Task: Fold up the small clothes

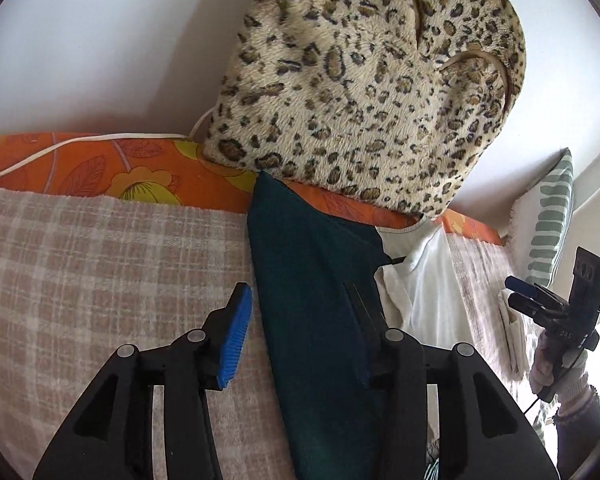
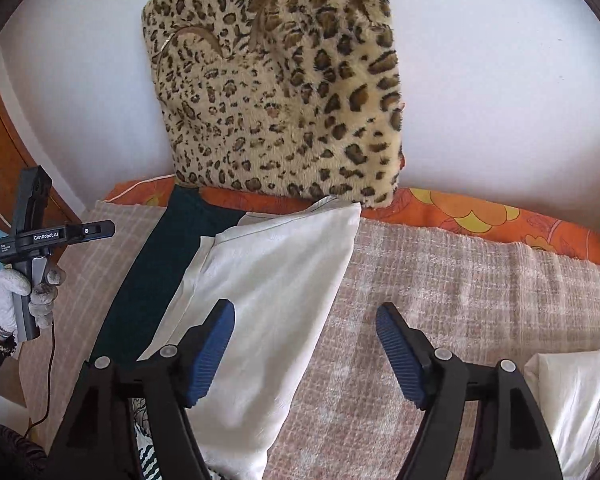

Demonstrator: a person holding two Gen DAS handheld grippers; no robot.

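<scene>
A dark teal garment (image 1: pixel 316 300) lies flat on the checked beige blanket (image 1: pixel 100 272), with a white garment (image 1: pixel 424 296) over its right side. My left gripper (image 1: pixel 300 340) is open above the teal garment's left edge, which runs between the jaws. In the right wrist view the white garment (image 2: pixel 260 292) lies folded in a long strip, the teal one (image 2: pixel 152 280) beside it on the left. My right gripper (image 2: pixel 304 356) is open, its left finger over the white garment's right edge. It also shows in the left wrist view (image 1: pixel 536 296), far right.
A leopard-print cushion (image 1: pixel 372 80) leans on the white wall behind an orange floral sheet (image 1: pixel 112 168). A green striped pillow (image 1: pixel 548 232) stands at the right. Another folded white cloth (image 2: pixel 576 400) lies at the right. A wooden headboard (image 2: pixel 4 152) is at the left.
</scene>
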